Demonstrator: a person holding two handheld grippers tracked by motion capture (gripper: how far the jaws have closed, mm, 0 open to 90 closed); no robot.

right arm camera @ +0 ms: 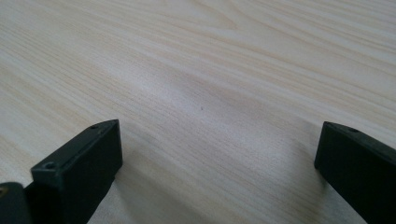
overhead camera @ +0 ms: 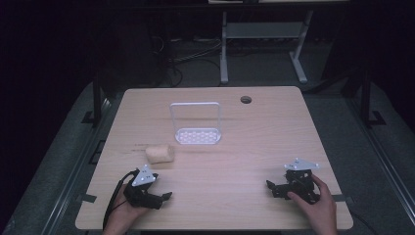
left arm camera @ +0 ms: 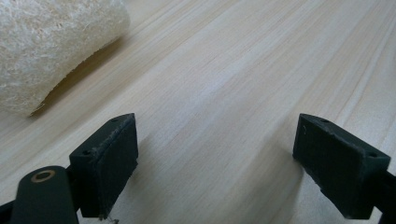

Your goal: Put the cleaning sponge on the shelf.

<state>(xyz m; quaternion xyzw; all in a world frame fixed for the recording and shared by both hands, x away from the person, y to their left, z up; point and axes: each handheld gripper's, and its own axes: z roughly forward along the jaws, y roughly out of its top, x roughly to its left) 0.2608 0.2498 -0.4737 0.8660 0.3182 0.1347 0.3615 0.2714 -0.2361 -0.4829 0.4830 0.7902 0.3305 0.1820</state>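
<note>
Resting on one table: two wide-jawed grippers, left gripper, right gripper, one loofah sponge, one white rack.

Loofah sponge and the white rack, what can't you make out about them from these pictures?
- Loofah sponge: in the left gripper view, the frame's top and left edges cut it off.
- Its far side: in the high view, hidden by its own bulk.
- White rack: base pattern too small and dim in the high view.
</note>
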